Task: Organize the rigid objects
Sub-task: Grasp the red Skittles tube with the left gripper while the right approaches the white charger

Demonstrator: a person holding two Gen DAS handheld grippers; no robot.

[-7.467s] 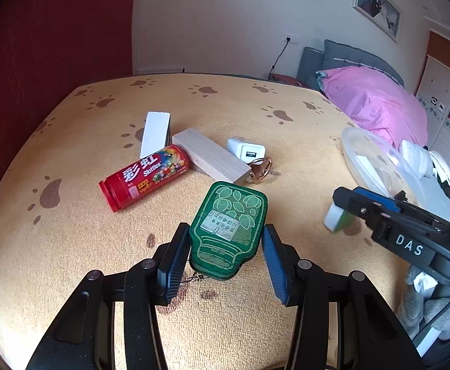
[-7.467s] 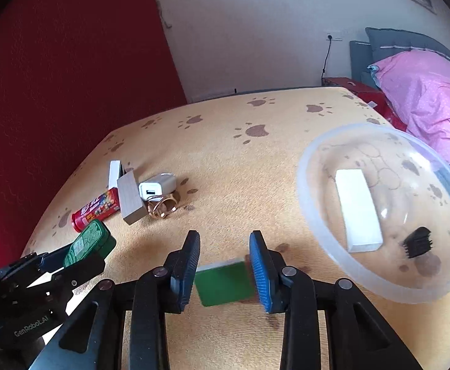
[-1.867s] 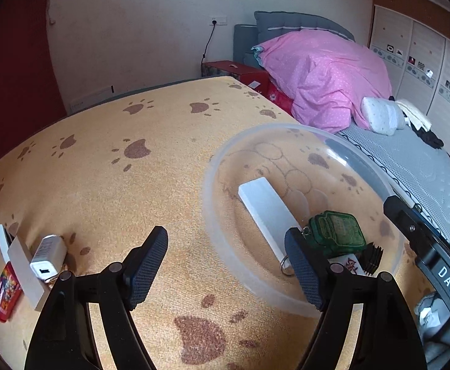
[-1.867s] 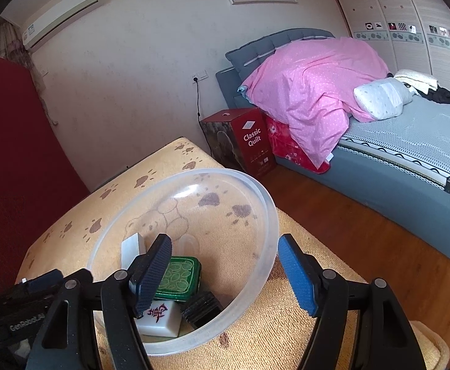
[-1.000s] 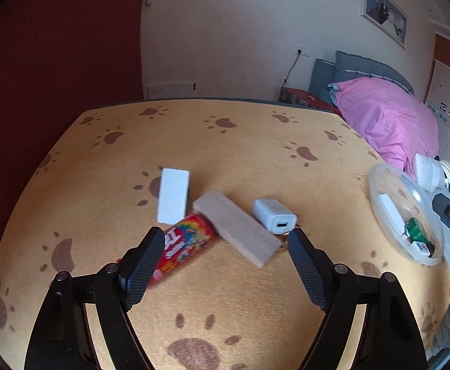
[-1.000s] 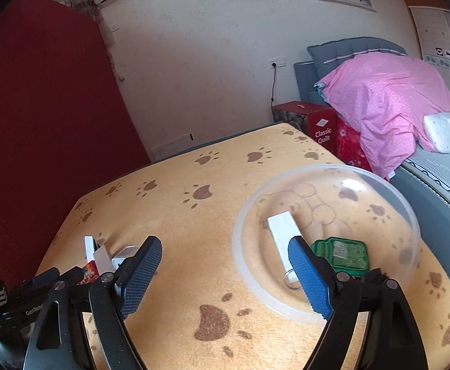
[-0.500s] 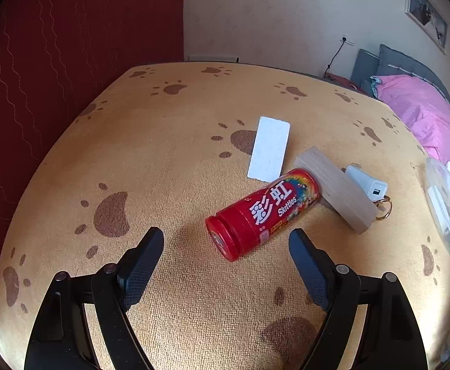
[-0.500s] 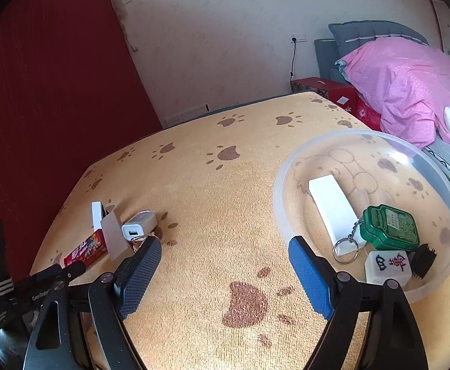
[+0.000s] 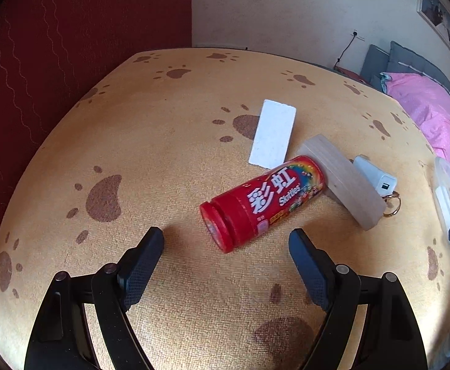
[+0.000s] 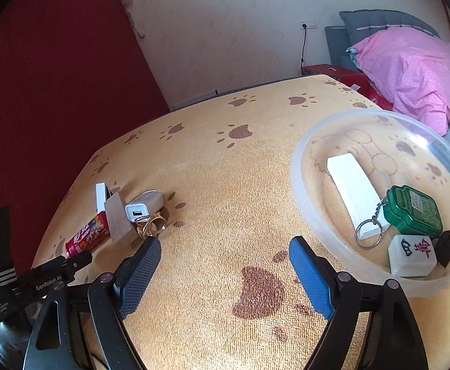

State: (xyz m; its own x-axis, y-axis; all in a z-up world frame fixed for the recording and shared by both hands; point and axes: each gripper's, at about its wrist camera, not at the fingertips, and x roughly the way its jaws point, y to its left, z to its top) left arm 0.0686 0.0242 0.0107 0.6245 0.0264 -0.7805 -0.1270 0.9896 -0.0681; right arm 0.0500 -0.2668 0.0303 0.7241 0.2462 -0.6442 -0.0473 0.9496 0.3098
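A red Skittles can (image 9: 265, 200) lies on its side on the orange paw-print cloth, just ahead of my open, empty left gripper (image 9: 226, 262). Beside it lie a white block (image 9: 273, 138), a wooden block (image 9: 342, 182), a white charger (image 9: 375, 177) and a gold ring (image 9: 391, 205). My right gripper (image 10: 221, 274) is open and empty. To its right a clear bowl (image 10: 308, 185) holds a white block (image 10: 352, 188), a green keychain case (image 10: 412, 211), a mahjong tile (image 10: 411, 256) and a small black piece (image 10: 446, 248). The can (image 10: 87, 236) also shows in the right wrist view.
A red wall (image 9: 55, 46) stands left of the table. A bed with a pink duvet (image 10: 415, 71) lies to the right. The left gripper's body (image 10: 34, 280) shows at the lower left of the right wrist view.
The left gripper has moved closer to the red can, which now sits larger between the jaws. The right gripper has swung slightly left and nearer the bowl. Both stay open.
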